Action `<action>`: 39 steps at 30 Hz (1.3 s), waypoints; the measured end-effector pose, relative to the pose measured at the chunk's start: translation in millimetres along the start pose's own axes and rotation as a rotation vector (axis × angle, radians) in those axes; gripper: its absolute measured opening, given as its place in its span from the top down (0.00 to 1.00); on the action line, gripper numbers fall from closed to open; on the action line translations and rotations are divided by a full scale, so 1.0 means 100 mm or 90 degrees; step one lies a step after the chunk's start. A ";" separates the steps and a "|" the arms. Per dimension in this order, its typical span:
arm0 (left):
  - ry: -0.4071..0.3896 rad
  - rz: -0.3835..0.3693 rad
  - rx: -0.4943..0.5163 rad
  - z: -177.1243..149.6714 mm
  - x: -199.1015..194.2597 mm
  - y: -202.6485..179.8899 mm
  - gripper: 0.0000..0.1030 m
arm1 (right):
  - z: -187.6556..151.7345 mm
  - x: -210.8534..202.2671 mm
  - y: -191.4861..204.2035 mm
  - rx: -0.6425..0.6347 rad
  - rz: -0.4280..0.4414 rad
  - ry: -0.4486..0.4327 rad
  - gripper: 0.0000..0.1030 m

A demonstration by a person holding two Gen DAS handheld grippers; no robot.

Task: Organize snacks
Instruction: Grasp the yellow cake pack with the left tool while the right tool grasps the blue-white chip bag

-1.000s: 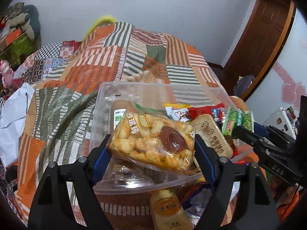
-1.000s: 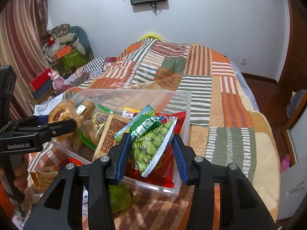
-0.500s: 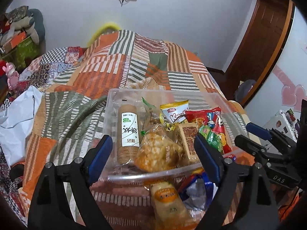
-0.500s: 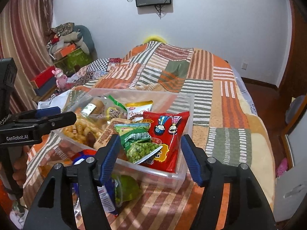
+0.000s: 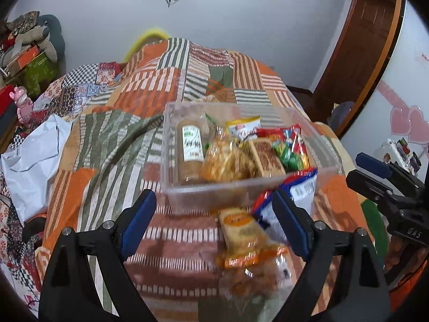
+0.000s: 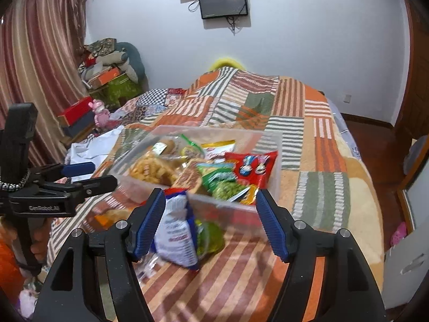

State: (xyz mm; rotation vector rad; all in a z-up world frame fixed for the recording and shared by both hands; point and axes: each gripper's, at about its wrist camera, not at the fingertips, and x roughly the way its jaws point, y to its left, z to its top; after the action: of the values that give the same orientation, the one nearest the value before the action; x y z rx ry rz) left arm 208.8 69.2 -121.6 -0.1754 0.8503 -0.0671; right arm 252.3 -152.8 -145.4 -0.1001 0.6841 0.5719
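A clear plastic bin (image 5: 241, 190) sits on the patchwork bedspread, also in the right wrist view (image 6: 273, 145). It holds several snacks: a tall biscuit tube (image 5: 189, 153), a bag of orange puffs (image 5: 225, 161), a green pea bag (image 6: 222, 185) and a red bag (image 6: 252, 166). In front of the bin lie a yellow-orange packet (image 5: 241, 230) and a white-and-blue bag (image 6: 177, 233). My left gripper (image 5: 214, 222) is open and empty above the loose packets. My right gripper (image 6: 209, 222) is open and empty, the white-and-blue bag close to its left finger.
A green packet (image 6: 211, 236) lies against the bin's front wall. A white plastic bag (image 5: 32, 155) lies on the bed to the left. Boxes and soft toys (image 6: 107, 80) are stacked by the curtain. A wooden door (image 5: 356, 53) is at the right.
Both grippers have let go of their snack bags into the bin, opened wide, and pulled back and up from it. The puffs and pea bags now lie in the bin.
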 end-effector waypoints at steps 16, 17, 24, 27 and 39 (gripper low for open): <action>0.004 0.001 -0.052 -0.21 -0.05 0.31 0.14 | -0.22 0.50 0.31 -0.006 0.055 0.081 0.40; 0.006 0.001 -0.052 -0.21 -0.04 0.31 0.14 | -0.24 0.55 0.32 -0.007 0.055 0.091 0.40; 0.014 -0.003 -0.044 -0.21 0.04 0.26 0.14 | -0.31 0.71 0.35 -0.016 0.058 0.125 0.39; 0.022 -0.017 -0.043 -0.19 0.09 0.20 0.14 | -0.32 0.68 0.34 -0.015 0.066 0.123 0.46; 0.039 -0.042 0.002 -0.17 0.20 -0.13 0.14 | -0.40 0.16 0.03 0.040 0.039 0.058 0.52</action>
State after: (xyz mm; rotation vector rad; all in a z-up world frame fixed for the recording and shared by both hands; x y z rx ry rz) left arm 209.6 51.6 -145.2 -0.1988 0.9058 -0.1366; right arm 238.2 -153.6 -185.6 -0.0472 0.7957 0.6069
